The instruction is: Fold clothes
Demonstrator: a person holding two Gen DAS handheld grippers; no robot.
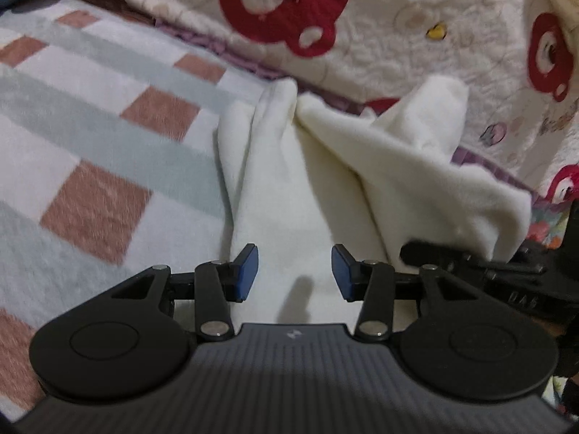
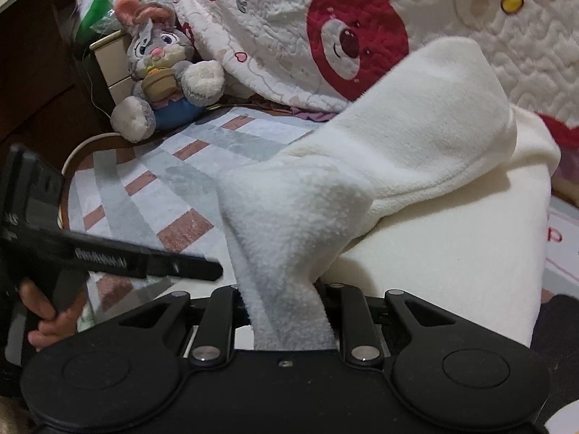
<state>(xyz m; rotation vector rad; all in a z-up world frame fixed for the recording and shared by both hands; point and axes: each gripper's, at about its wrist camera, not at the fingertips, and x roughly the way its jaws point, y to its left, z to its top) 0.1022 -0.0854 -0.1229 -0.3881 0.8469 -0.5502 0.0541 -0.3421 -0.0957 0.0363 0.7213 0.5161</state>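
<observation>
Cream fleece garment [image 2: 416, 144] is lying bunched on the checked pastel blanket [image 1: 90, 126]. Right gripper [image 2: 286, 311] is clamping a fleece fold; left gripper [image 1: 295, 271] is standing parted over cloth, unpinched. Soft, light, limp, likely sagging: best taken at hems or corners.

L gripper [image 1: 295, 271] open over white fleece [image 1: 325, 166], checked blanket [image 1: 90, 144] beneath.

Checked blanket [image 1: 90, 115] open leftward, bear quilt [image 1: 380, 36] — plush rabbit [image 2: 159, 68], seemingly — hemming behind
</observation>
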